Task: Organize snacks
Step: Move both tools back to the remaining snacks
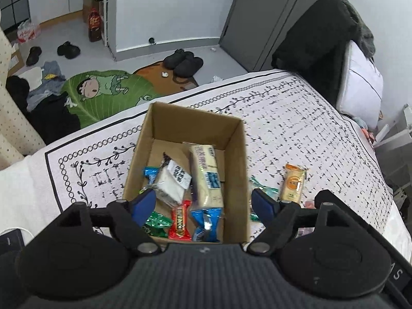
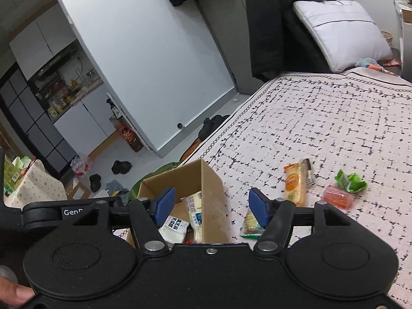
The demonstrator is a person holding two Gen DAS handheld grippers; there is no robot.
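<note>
Patterned bedspread (image 2: 334, 128): only right wrist shows green packet (image 2: 350, 181).

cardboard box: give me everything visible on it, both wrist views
The cardboard box is plain brown corrugated card, rectangular, open-topped with no flaps showing. It sits upright on the patterned cloth, near the edge facing the floor. Inside, loose wrapped snacks cover much of its bottom: a long pale yellow pack, a white pack, plus red, blue and green wrappers. No gripper touches it; a teal wrapper lies on the cloth close by its right wall.
</note>
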